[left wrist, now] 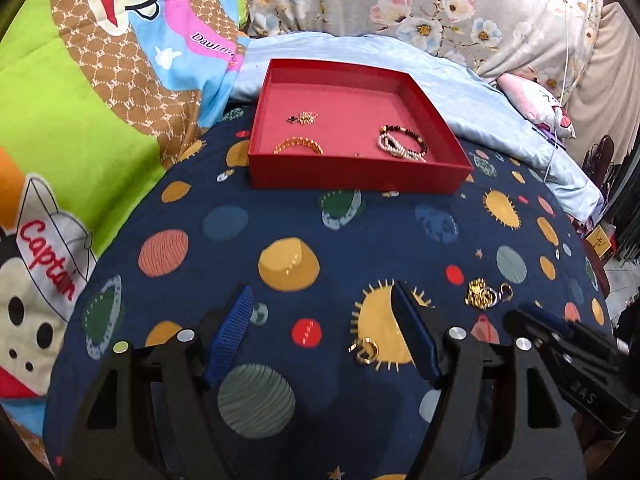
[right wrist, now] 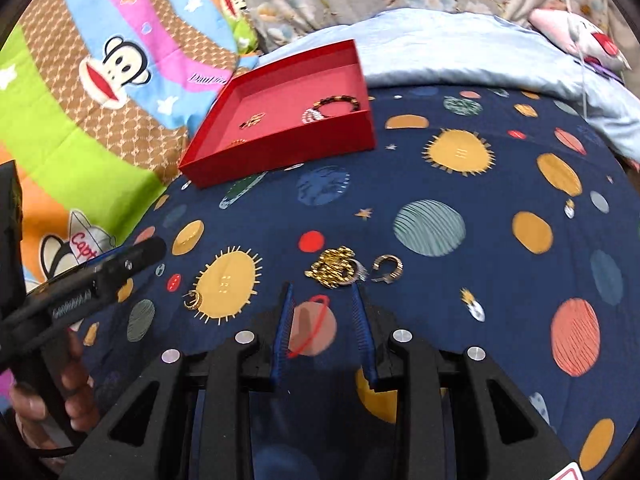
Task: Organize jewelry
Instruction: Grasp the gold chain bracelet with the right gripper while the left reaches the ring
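A red tray point(left wrist: 352, 170) point(right wrist: 280, 148) sits on the navy planet-print cloth and holds a gold bracelet point(left wrist: 298, 145), a small gold charm point(left wrist: 303, 118) and beaded bracelets point(left wrist: 402, 143) point(right wrist: 334, 107). A gold chain clump point(left wrist: 478, 293) point(right wrist: 332, 267) and a silver ring point(left wrist: 504, 293) point(right wrist: 387, 267) lie on the cloth. A gold earring point(left wrist: 366, 350) point(right wrist: 193, 300) lies apart. My left gripper point(left wrist: 324, 300) is open and empty, the earring just inside its right finger. My right gripper point(right wrist: 322, 290) is open and empty, just short of the chain clump.
A colourful cartoon quilt point(left wrist: 80, 120) lies to the left, a pale blue sheet point(left wrist: 480, 96) behind the tray, floral fabric point(left wrist: 400, 0) at the back. The right gripper's body point(left wrist: 576, 360) shows at right in the left wrist view; the left one point(right wrist: 80, 280) at left in the right wrist view.
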The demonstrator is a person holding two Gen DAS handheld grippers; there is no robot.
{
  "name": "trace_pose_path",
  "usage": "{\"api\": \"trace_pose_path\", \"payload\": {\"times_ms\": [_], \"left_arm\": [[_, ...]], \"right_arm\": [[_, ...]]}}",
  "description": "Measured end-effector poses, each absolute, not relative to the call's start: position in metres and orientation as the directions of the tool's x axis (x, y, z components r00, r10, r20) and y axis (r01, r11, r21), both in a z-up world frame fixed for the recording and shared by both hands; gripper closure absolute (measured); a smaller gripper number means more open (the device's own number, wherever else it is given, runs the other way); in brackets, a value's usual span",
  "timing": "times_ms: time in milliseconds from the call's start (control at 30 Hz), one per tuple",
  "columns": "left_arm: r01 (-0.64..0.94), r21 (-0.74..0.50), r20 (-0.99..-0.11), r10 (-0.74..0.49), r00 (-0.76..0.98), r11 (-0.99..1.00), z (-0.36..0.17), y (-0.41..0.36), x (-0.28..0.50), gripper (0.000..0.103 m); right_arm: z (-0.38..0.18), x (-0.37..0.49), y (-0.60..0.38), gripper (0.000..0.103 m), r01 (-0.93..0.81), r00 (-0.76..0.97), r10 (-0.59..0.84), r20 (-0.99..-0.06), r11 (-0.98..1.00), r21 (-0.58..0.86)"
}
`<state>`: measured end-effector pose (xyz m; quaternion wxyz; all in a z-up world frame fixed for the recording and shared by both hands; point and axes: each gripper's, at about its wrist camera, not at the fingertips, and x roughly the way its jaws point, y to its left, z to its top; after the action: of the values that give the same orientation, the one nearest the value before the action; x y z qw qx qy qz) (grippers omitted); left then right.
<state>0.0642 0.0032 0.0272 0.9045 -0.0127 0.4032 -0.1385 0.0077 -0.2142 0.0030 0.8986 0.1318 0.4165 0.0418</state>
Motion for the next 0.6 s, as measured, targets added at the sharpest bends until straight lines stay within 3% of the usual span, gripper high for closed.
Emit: {"api": "trace_pose_path", "payload": {"times_ms": [333, 400, 467, 600], "left_arm": [[0.232, -0.135, -0.730, -0.255, 0.634, 0.963, 0.019, 0.019, 0.055, 0.034], [0.234, -0.137, -0.733, -0.258, 0.630, 0.962, 0.017, 0.021, 0.054, 0.034], [0.235, -0.135, -0.736, -0.256, 0.626, 0.963, 0.015, 0.023, 0.052, 0.034], [0.232, -0.135, -0.746, -0.253, 0.616, 0.963, 0.012, 0.024, 0.050, 0.034]], "right_arm": [[-0.009, 0.034, -0.202, 0.074, 0.027, 0.623, 0.129, -0.772, 0.982, 0.186], [-0.009, 0.036, -0.198, 0.079, 0.023, 0.623, 0.112, -0.774, 0.987, 0.162], [-0.010, 0.037, -0.196, 0.097, 0.012, 0.618, 0.120, -0.777, 0.987, 0.162], [-0.011, 0.038, -0.197, 0.100, 0.012, 0.620, 0.136, -0.773, 0.983, 0.182]]}}
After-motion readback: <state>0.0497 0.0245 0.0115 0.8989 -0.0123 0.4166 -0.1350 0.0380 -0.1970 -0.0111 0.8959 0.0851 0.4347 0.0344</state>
